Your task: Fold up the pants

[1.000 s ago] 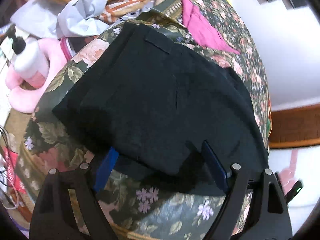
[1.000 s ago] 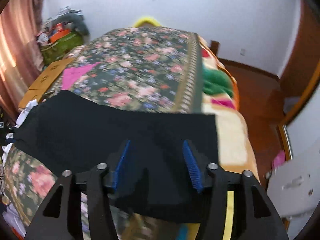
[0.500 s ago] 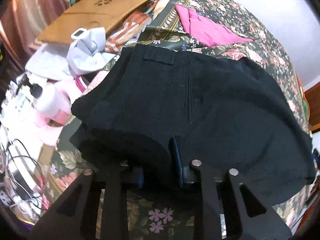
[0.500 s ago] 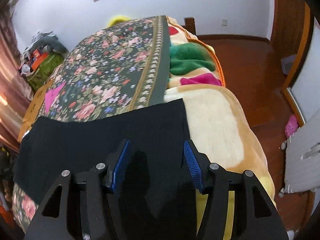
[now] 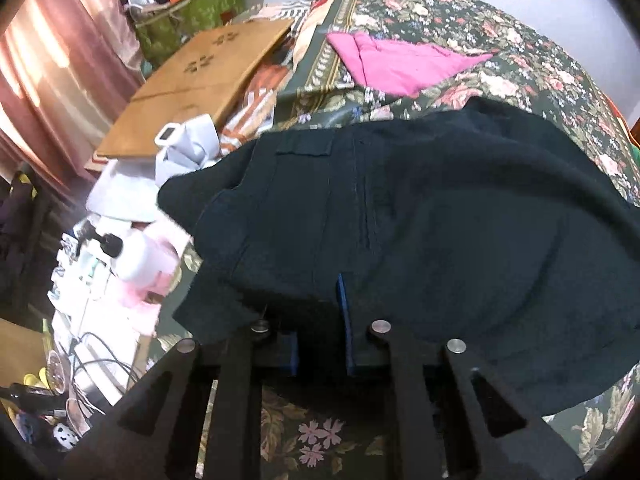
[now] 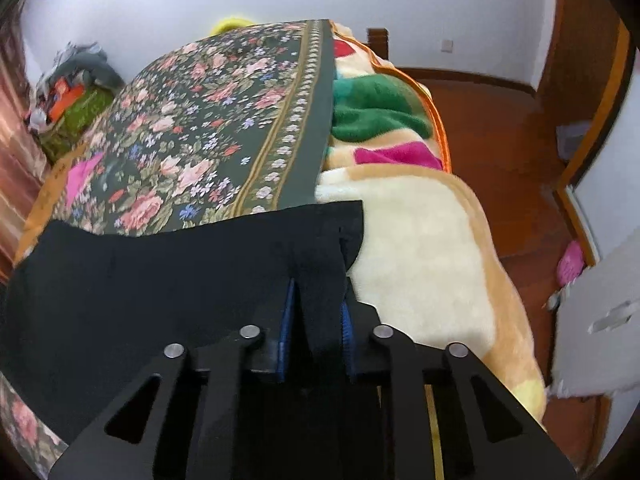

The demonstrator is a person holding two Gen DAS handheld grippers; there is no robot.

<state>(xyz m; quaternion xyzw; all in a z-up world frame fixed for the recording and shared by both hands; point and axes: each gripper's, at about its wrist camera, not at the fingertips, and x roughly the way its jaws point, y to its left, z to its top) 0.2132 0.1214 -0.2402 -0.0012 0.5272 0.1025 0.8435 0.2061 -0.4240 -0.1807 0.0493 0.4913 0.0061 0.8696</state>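
Since a second ago both grippers have come in from straddling the cloth with wide jaws to pinching it: the left gripper [image 5: 320, 320] is closing on the near edge of the black pants [image 5: 420, 220] at the waist end, and the right gripper [image 6: 316, 312] is closing on a bunched ridge of cloth near the hem corner [image 6: 348, 220]. The pants lie flat across the floral bedspread [image 6: 208, 120], one pair only. Their hem end reaches just over the bedspread's border onto the cream blanket [image 6: 420, 260]. Beyond the pants the bedspread lies open except for one pink cloth [image 5: 400, 64]. One wooden board [image 5: 200, 84] and clutter crowd the waist side.
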